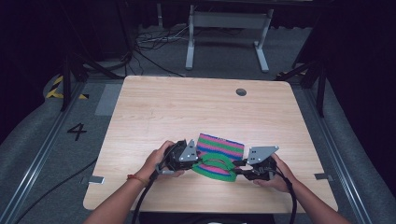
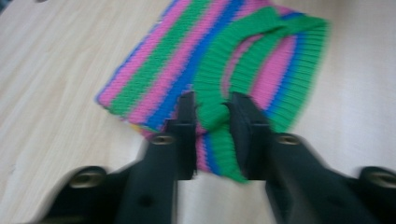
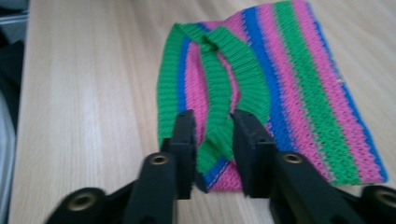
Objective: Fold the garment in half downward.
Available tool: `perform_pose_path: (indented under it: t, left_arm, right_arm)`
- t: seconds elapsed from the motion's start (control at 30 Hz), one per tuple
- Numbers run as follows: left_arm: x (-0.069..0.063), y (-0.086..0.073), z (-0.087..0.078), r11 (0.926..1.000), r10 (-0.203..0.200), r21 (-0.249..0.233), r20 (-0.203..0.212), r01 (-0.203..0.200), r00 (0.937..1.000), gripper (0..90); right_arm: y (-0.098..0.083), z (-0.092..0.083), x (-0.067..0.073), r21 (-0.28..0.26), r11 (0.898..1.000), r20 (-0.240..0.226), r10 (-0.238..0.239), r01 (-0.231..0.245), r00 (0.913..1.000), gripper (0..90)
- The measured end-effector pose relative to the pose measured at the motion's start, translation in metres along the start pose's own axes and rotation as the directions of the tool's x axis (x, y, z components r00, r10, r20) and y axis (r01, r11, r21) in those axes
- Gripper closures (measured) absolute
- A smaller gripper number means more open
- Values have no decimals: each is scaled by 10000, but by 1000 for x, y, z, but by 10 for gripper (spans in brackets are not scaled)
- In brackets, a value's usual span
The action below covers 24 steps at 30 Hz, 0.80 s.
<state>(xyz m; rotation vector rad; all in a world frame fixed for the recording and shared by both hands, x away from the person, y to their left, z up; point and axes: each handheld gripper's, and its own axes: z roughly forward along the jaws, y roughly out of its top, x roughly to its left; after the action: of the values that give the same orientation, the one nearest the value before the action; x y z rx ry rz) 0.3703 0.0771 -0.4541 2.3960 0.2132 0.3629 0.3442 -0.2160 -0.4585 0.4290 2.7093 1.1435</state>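
Two tongs (image 2: 212,100) (image 3: 212,119) slightly parted | green band of striped knit (image 1: 219,156) between, unpinched | table (image 1: 154,107)

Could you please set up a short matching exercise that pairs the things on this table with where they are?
Things:
1. left gripper
2. right gripper
3. striped knit cloth
4. round hole

Places:
A. far side of the table, away from the person
B. at the cloth's right end
C. flat on the table between both grippers
D. at the cloth's left end

Pairs: 1-D, 2-B, 3-C, 4-A
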Motion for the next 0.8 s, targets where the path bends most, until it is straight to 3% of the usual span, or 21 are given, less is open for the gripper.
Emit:
perform_pose_path:
  t: [0.1,0.13,0.23,0.33,0.53,0.6,0.73,0.8]
  left_arm:
    - [4,2,10,9999,104,-107,289,-101,9995,682]
    - [6,3,14,10000,74,-32,319,-73,9995,640]
    - [10,-1,28,9998,-78,164,543,69,9985,630]
    - [14,-9,40,9974,-674,328,1185,639,9907,611]
    - [12,-9,40,9983,-520,306,996,492,9937,734]
    - [12,-6,38,9984,-462,371,989,427,9940,850]
    - [11,-3,34,9987,-287,454,911,247,9954,865]
    - [12,0,27,9994,-301,179,923,285,9953,866]
  right_arm:
    - [2,2,1,-146,9998,78,162,-160,9998,683]
    - [3,5,1,-79,9996,256,278,-276,9993,678]
    - [2,17,-2,129,9980,447,610,-616,9971,642]
    - [-3,31,-7,658,9946,703,755,-802,9947,669]
    - [-6,33,-15,578,9942,705,860,-902,9938,758]
    - [-4,33,-17,617,9951,740,724,-770,9946,841]
    - [1,31,-21,533,9960,730,682,-722,9950,854]
    - [3,28,-21,451,9967,743,641,-676,9952,855]
